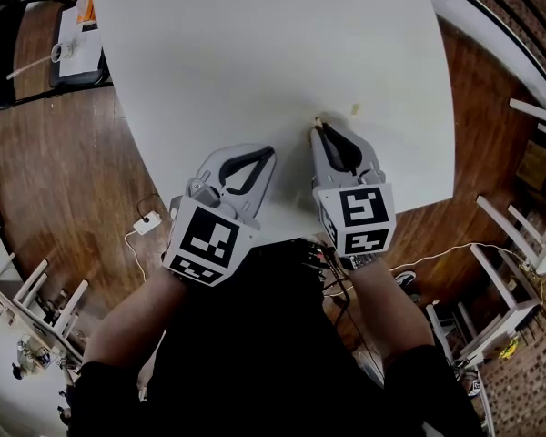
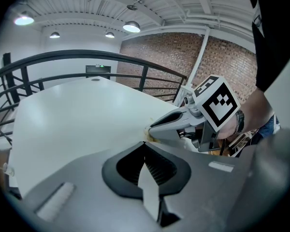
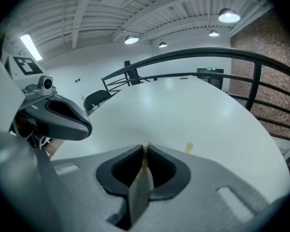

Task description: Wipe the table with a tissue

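left tool [image 1: 269, 152] clenched, empty | right tool [image 1: 319, 128] pinching tissue scrap [image 1: 317, 120] at table [image 1: 255, 53] | yellowish spot [image 1: 354, 109] nearby

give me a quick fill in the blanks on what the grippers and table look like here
1. The table top is ___ in colour.
2. A small tan scrap is pinched between the fingers of the ___ gripper.
3. The left gripper has its fingers together and holds ___.

Missing words: white; right; nothing

No legible txt, nos.
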Demonstrator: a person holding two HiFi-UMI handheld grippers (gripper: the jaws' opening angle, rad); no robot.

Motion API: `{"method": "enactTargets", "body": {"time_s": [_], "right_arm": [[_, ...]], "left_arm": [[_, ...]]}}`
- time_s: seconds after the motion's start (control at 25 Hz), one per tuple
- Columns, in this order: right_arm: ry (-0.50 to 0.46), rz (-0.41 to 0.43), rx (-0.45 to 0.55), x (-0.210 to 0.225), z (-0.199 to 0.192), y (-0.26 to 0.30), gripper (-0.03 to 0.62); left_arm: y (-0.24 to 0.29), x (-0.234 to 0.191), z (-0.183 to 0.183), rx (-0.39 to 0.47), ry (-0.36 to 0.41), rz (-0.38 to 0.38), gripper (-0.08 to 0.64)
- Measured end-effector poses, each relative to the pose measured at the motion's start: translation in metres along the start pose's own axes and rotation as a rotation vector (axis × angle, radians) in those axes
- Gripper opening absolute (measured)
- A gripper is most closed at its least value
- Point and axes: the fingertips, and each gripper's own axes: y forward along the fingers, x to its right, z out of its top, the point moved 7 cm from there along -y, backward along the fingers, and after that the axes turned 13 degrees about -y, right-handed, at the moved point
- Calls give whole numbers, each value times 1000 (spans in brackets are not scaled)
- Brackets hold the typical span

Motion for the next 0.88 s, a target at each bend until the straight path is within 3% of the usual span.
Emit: {"method": "enactTargets", "body": {"time_s": [0.88], "right_arm": [[33,-79,10,28,-7,-16,26]], "left_arm": [[15,10,9,-14,34,-34,9]]}}
